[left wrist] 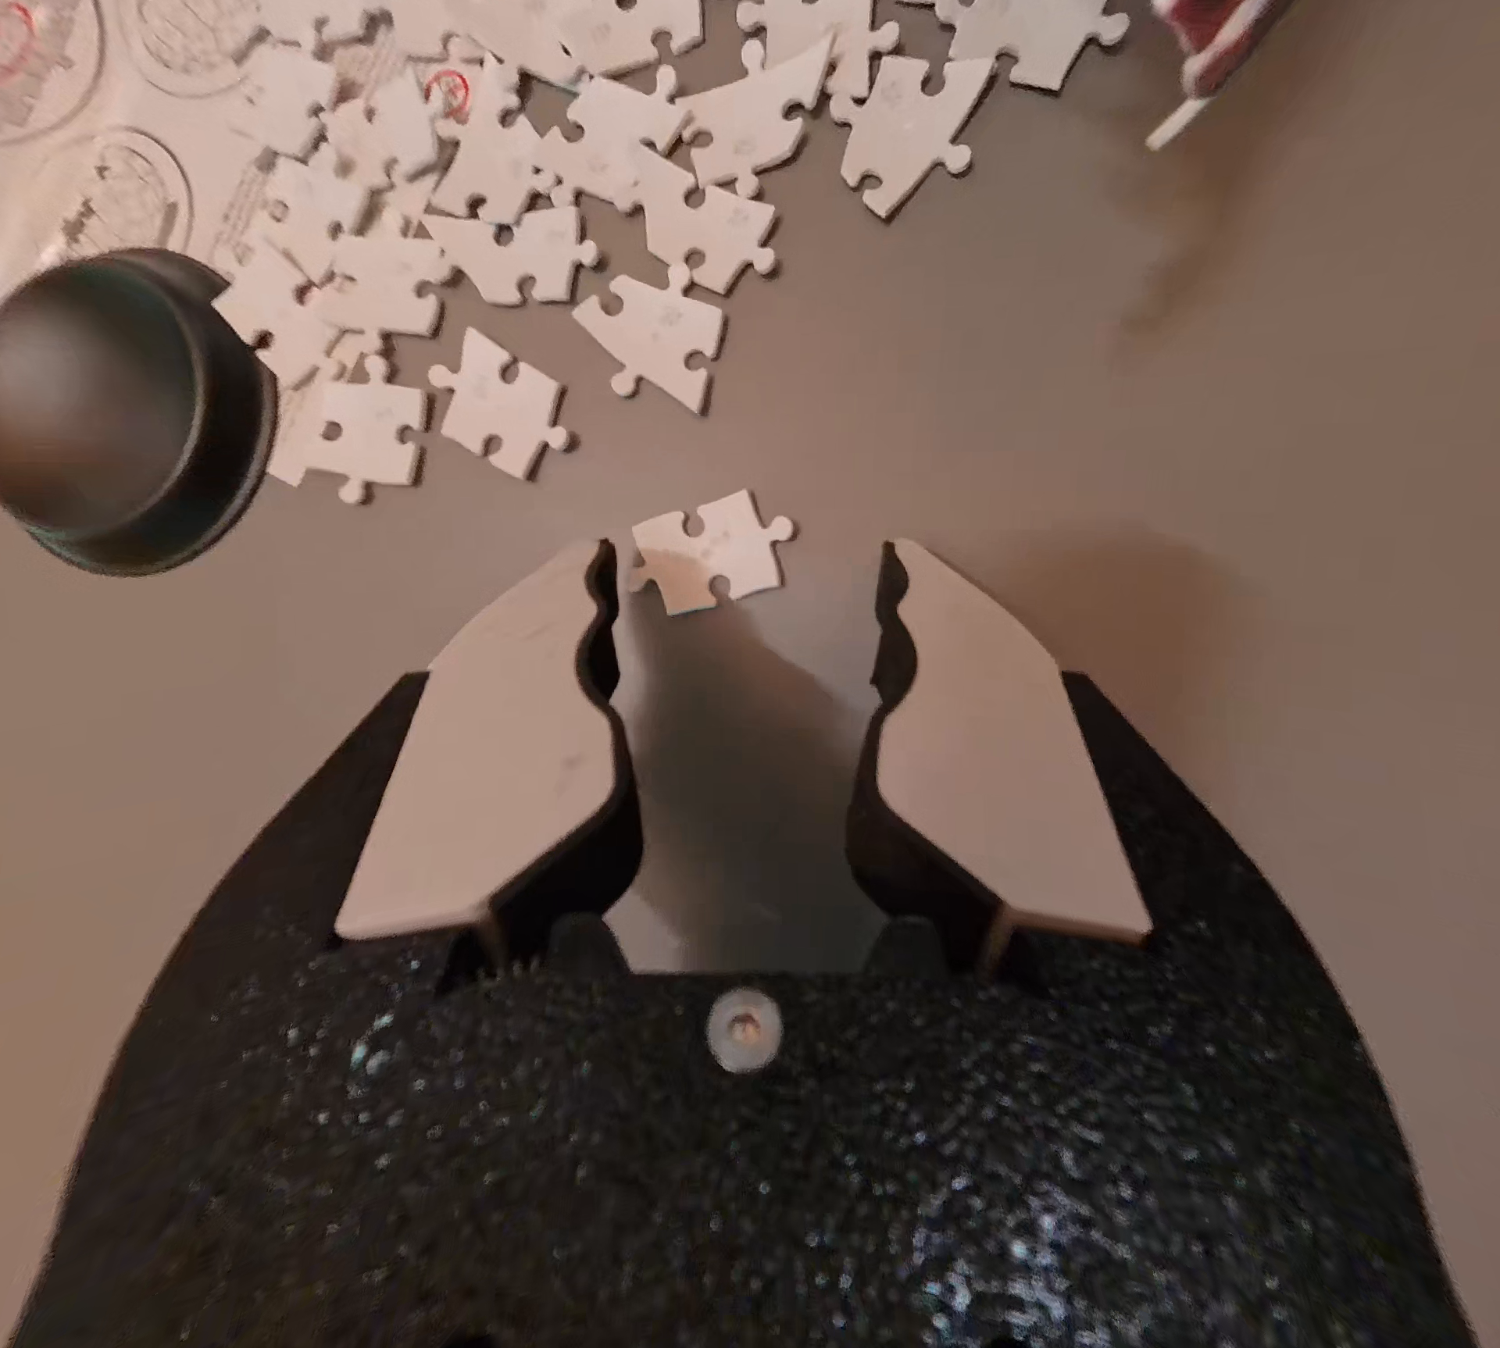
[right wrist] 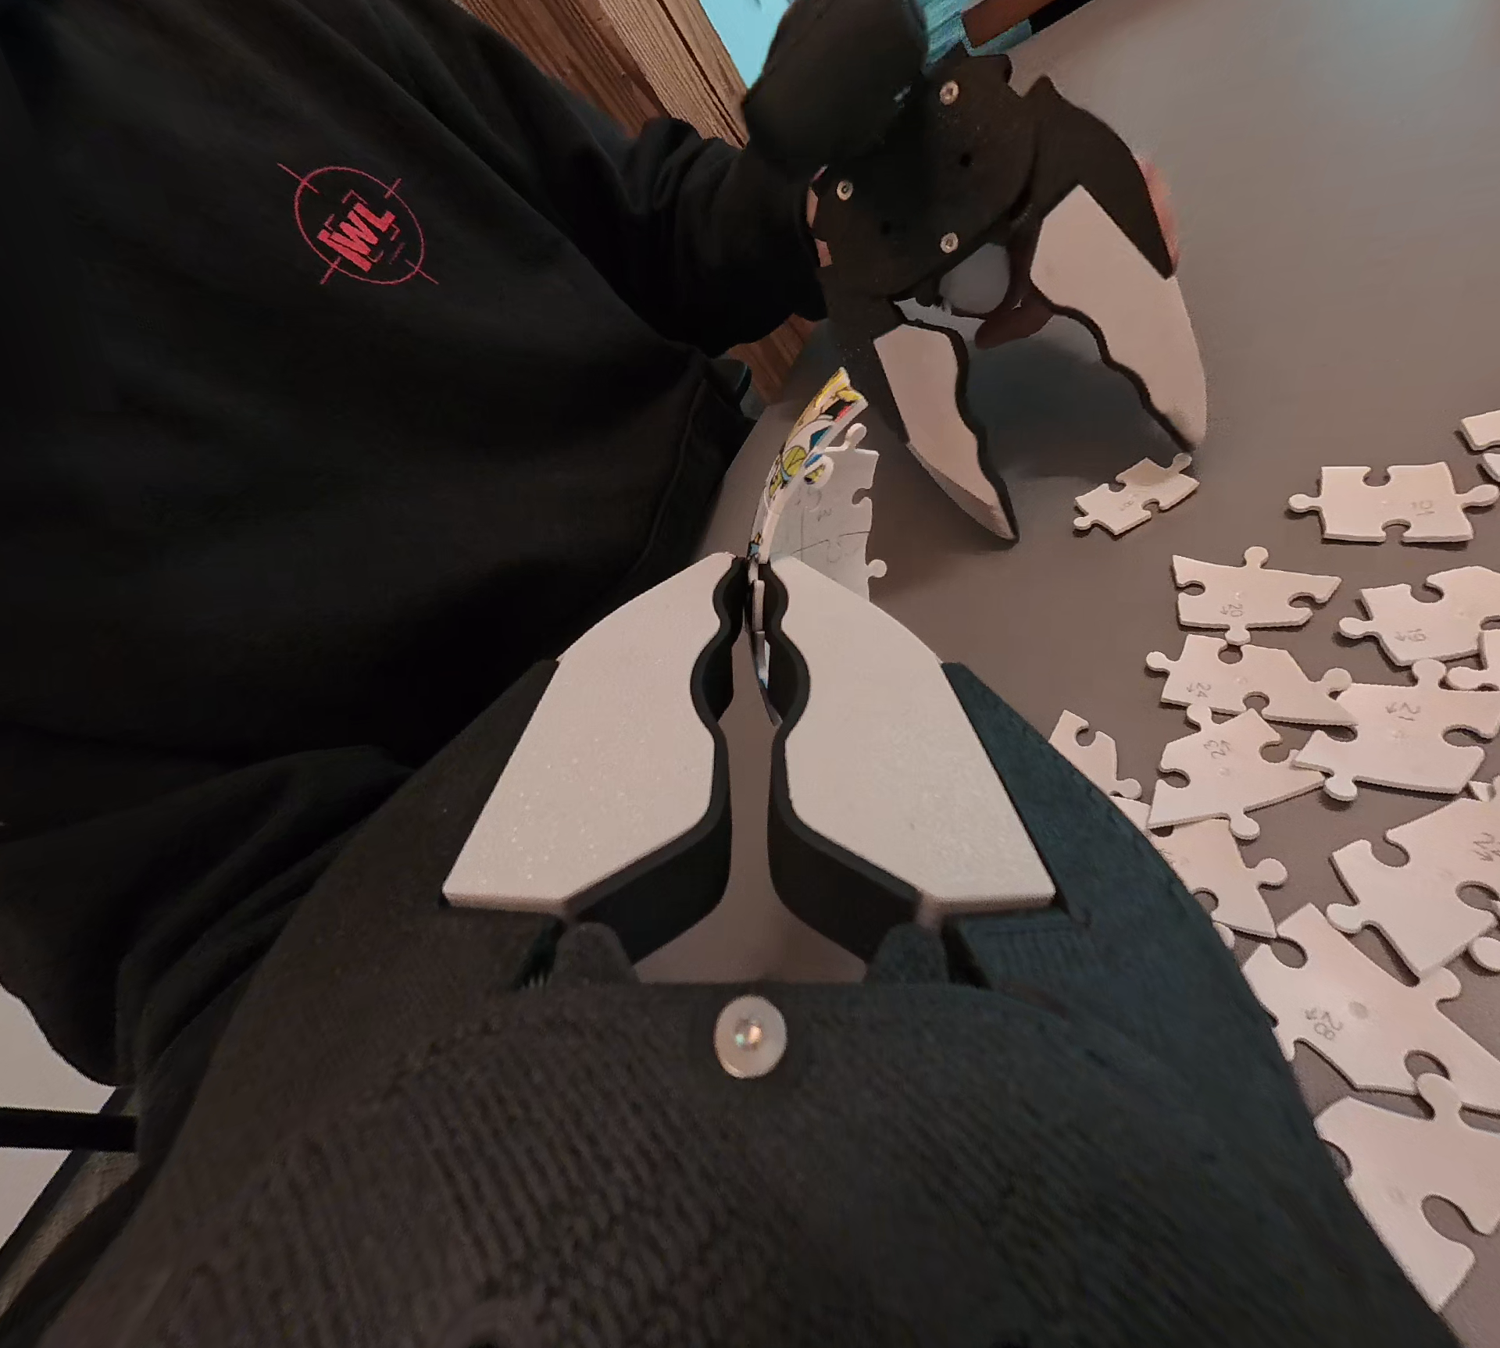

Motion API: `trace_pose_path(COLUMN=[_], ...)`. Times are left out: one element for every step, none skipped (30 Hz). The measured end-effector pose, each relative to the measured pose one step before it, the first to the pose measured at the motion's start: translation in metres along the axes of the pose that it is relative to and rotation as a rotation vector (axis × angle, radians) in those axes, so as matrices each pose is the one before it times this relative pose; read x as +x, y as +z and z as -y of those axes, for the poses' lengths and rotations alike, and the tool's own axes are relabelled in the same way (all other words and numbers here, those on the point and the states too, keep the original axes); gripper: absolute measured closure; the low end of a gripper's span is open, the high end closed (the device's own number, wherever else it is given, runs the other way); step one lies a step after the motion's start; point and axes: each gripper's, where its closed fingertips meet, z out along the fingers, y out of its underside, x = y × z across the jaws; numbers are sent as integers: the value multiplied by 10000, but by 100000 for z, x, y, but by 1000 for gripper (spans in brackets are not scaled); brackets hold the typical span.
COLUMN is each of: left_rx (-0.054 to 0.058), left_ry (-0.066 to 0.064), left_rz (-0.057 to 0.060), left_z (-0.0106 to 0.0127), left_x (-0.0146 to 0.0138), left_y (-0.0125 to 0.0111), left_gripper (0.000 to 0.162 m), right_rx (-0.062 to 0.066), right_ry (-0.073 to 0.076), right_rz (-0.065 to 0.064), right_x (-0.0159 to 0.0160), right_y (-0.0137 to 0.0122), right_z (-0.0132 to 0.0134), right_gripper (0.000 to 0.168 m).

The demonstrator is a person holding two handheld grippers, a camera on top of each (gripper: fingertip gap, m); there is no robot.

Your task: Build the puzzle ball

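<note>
The left hand-held gripper [left wrist: 747, 554] hangs spread wide over the grey table [left wrist: 1055, 498], a loose puzzle piece [left wrist: 710, 550] lying between its tips. The right hand-held gripper [right wrist: 755, 571] is clenched on a curved assembled section [right wrist: 820, 498], pile of pieces [right wrist: 1339, 741] to its right

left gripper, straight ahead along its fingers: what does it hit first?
Probably the lone white puzzle piece lying on the grey table, just past the open left gripper. It sits nearer the left fingertip. The right wrist view suggests the fingertips are near the table; depth is uncertain.
</note>
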Motion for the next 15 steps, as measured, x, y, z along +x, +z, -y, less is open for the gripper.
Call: trace_pose_path(left_rx=[-27, 90, 56, 13, 37, 43, 54, 78, 75, 64, 64, 71, 75, 67, 42], left_ry=[-171, -220, -152, -44, -11, -17, -27, 3, 24, 14, -18, -48, -56, -35, 2], left_rz=[-16, -42, -101, -144, -136, -116, -65, -25, -19, -11, 13, 30, 49, 76, 31], left_z=[-181, -13, -39, -81, -21, -8, -5, 27, 29, 20, 37, 47, 35, 43, 16], left_x=[-38, -46, 51, 150, 135, 84, -24, -84, -79, -88, -139, -168, -202, -224, -142], left_y=[139, 81, 55, 31, 17, 14, 28, 19, 31, 27, 29, 35, 37, 31, 17], left_gripper=[103, 106, 108, 111, 114, 116, 117, 117, 116, 116, 116, 119, 121, 123, 126], right_rx=[-9, -8, -2, 3, 9, 8, -3, -12, -12, -12, -8, 3, 11, 7, 3], right_ry=[-4, -17, -11, 2, 15, 30, 22, 3, -4, -10, -20, -13, -2, 11, 16], right_rz=[3, 6, 8, 4, -13, 1, 7, -2, 8, 3, -2, 5, 0, -8, -1], right_x=[-5, -16, -19, 5, 51, 41, 33, 15, -16, -23, -28, -32, -1, 18, 19], right_y=[19, 21, 14, -5, -7, 5, 5, 26, 25, 17, 17, -5, -19, -10, -6], right_z=[4, 5, 1, -2, -9, -6, -22, -10, -3, 8, -1, 15, 7, 6, -2], right_gripper=[165, 166, 165, 166, 166, 166, 166, 165, 165, 165, 165, 165, 166, 166, 166])
